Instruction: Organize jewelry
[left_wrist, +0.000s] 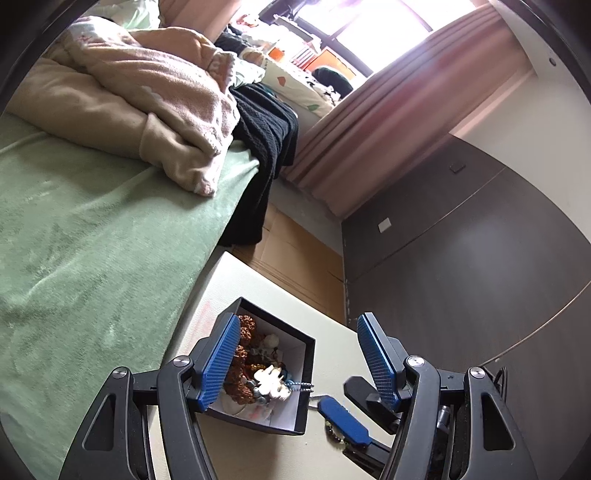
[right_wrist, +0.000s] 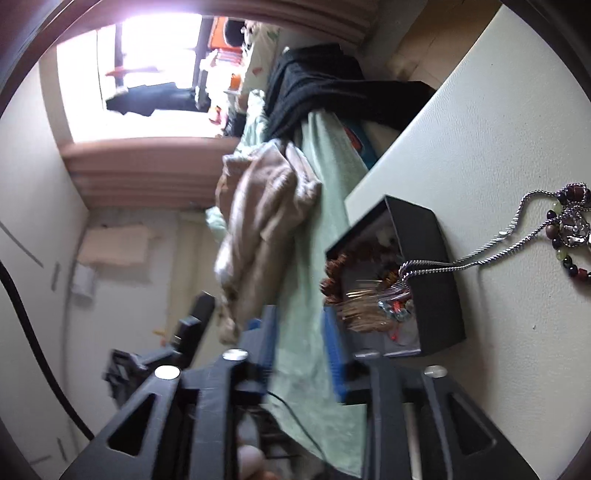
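Observation:
A black jewelry box (left_wrist: 291, 369) with a white inside stands on a cream table (left_wrist: 258, 288). It holds brown bead strands (left_wrist: 240, 373), a shiny pendant (left_wrist: 271, 380) and other pieces. My left gripper (left_wrist: 295, 365) is open just above the box, its left finger over the box's inside. A silver chain (right_wrist: 480, 258) hangs over the box wall (right_wrist: 432, 266) onto the table and runs to a dark beaded bracelet (right_wrist: 569, 229). My right gripper (right_wrist: 301, 354) is open and blurred beside the box; its blue pad (left_wrist: 343, 417) shows by the beads in the left wrist view.
A bed with a green sheet (left_wrist: 74, 240), a beige blanket (left_wrist: 147, 96) and a black garment (left_wrist: 269, 136) lies along the table. A dark wardrobe (left_wrist: 461, 240) and pink curtain (left_wrist: 388, 103) stand behind. Wooden floor (left_wrist: 295, 254) shows past the table.

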